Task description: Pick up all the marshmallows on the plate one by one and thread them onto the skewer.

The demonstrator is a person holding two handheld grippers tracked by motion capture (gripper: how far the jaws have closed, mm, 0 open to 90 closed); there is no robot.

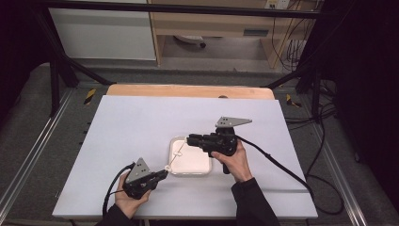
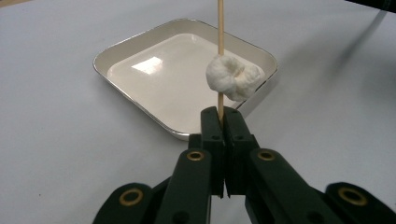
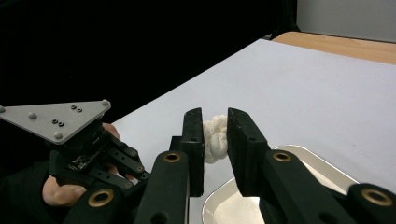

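My left gripper [image 1: 164,173] [image 2: 223,114] is shut on the lower end of a thin wooden skewer [image 2: 220,28] [image 1: 174,158]. The skewer slants up over a white square tray [image 1: 207,172] [image 2: 140,39]. One white marshmallow [image 2: 233,78] [image 1: 167,168] is threaded on the skewer just past the jaws. My right gripper [image 1: 190,139] [image 3: 215,114] hovers over the tray's far left corner, near the skewer's tip. A second white marshmallow [image 3: 215,137] sits pinched between its pads. In the right gripper view the left gripper's grey plate [image 3: 56,119] is off to the left, and the tray rim [image 3: 280,149] lies below the jaws.
The tray sits mid-table on a white board [image 1: 141,122] with a wooden strip [image 1: 188,90] along its far edge. A black cable [image 1: 277,165] trails right from the right gripper. Black frame legs [image 1: 56,80] stand at the back corners.
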